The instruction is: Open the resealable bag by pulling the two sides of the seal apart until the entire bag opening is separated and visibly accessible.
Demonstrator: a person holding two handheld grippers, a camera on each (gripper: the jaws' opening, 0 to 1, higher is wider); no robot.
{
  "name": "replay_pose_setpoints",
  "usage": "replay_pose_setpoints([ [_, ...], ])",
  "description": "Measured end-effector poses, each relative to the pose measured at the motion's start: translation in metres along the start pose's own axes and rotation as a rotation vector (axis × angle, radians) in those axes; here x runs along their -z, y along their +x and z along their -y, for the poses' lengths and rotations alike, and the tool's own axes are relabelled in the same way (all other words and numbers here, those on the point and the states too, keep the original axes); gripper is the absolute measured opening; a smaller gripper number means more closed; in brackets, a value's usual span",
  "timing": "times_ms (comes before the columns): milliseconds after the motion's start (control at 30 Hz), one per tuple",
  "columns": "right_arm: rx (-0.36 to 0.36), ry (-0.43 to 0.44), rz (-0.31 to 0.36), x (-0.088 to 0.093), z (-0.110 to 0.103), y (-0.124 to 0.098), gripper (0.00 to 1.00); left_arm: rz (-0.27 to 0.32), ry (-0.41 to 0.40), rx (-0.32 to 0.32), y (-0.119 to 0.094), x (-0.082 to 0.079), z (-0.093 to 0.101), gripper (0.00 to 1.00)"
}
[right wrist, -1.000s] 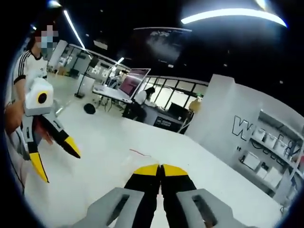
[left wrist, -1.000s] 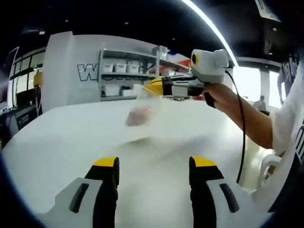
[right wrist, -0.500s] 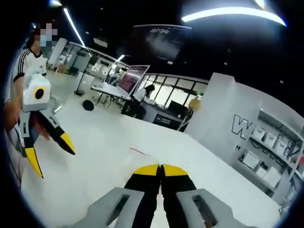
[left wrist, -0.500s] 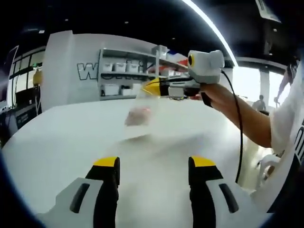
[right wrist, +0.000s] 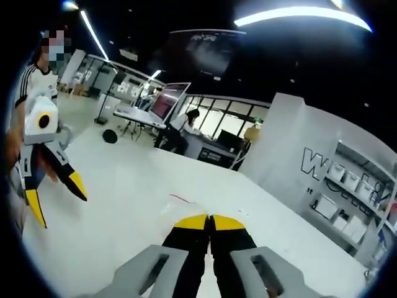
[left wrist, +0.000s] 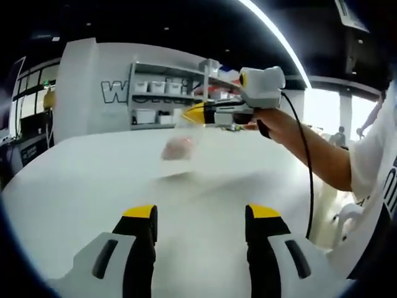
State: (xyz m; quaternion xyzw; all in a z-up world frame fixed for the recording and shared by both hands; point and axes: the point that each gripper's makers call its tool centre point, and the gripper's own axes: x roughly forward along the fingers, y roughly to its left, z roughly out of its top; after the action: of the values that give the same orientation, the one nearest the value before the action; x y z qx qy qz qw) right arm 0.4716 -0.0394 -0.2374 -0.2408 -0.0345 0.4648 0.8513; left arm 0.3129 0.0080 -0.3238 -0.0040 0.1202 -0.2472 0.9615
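In the left gripper view a clear resealable bag (left wrist: 176,148) with something pinkish inside hangs above the white table (left wrist: 80,180). Its top edge is pinched in the yellow tips of my right gripper (left wrist: 190,113), which a person's hand holds out from the right. My left gripper (left wrist: 201,214) stands open low over the table, well short of the bag. In the right gripper view my right gripper (right wrist: 209,220) has its jaws pressed together; a thin red line (right wrist: 180,198) of the bag shows just past them. The left gripper (right wrist: 53,194) appears at the far left, open.
A white wall with lettering and shelves of boxes (left wrist: 155,99) stands behind the table. A black cable (left wrist: 307,167) hangs from the right gripper. Desks, a monitor (right wrist: 164,102) and a seated person lie beyond the table's far edge.
The right gripper and the hanging bag have drifted slightly left and up in the left gripper view. The left gripper has slid further left in the right gripper view. Neither gripper's jaws have changed.
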Motion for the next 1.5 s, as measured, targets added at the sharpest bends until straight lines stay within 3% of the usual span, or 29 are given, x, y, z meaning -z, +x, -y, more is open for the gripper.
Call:
replay_pose_setpoints([
  [1500,0.049,0.015,-0.076,0.037,0.055,0.045,0.0,-0.023,-0.021,0.016,0.002,0.004,-0.002,0.55],
])
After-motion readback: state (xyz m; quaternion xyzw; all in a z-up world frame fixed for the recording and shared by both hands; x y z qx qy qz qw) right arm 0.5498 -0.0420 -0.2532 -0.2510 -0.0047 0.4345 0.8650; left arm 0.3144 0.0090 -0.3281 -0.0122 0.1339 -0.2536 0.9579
